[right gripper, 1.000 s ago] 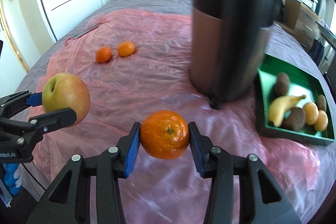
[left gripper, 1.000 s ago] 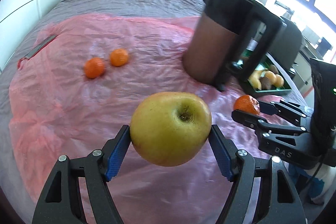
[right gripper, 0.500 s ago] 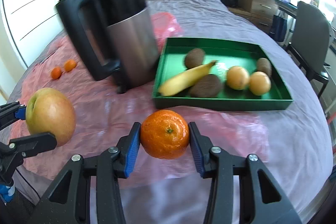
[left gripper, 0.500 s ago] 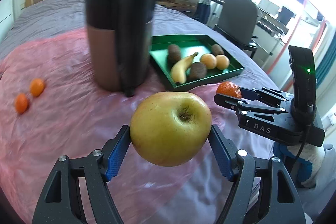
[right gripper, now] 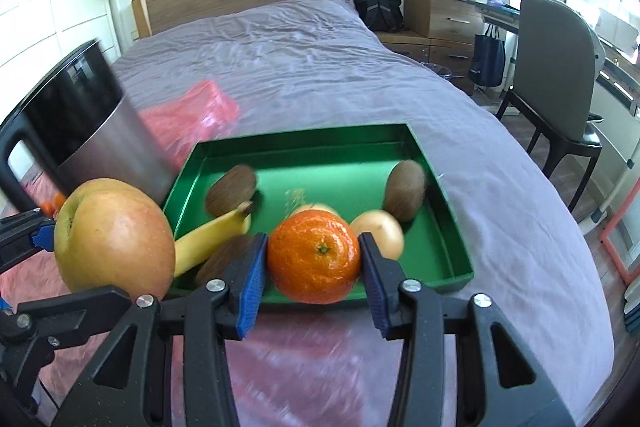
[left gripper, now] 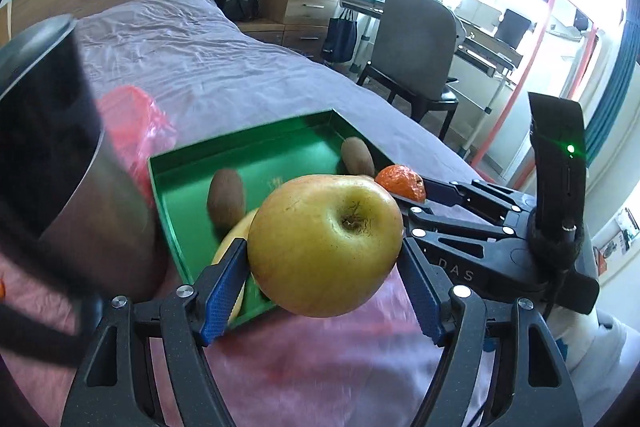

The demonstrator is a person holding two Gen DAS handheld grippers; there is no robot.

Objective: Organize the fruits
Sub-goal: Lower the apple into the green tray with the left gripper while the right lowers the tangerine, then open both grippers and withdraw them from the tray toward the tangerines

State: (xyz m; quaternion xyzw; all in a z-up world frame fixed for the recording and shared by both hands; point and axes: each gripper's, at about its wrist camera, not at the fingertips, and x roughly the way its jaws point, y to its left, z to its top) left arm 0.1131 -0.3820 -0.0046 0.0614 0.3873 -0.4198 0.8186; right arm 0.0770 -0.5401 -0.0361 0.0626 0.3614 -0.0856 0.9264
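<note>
Now both tongs gripping: left tongs [left gripper: 324, 291] apple [left gripper: 324, 247], right tongs [right gripper: 314, 283] mandarin [right gripper: 314, 255]; could roll off tray [right gripper: 440, 163] if dropped.

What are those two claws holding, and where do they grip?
Left gripper clamps a yellow-green apple by its sides; right gripper clamps an orange mandarin by its sides.

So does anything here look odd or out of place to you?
Yes: an electric kettle stands on the bed, on a crumpled pink plastic sheet, right beside the green tray of fruit. A bed is a strange place for a kettle. No spill or damage shows.
</note>
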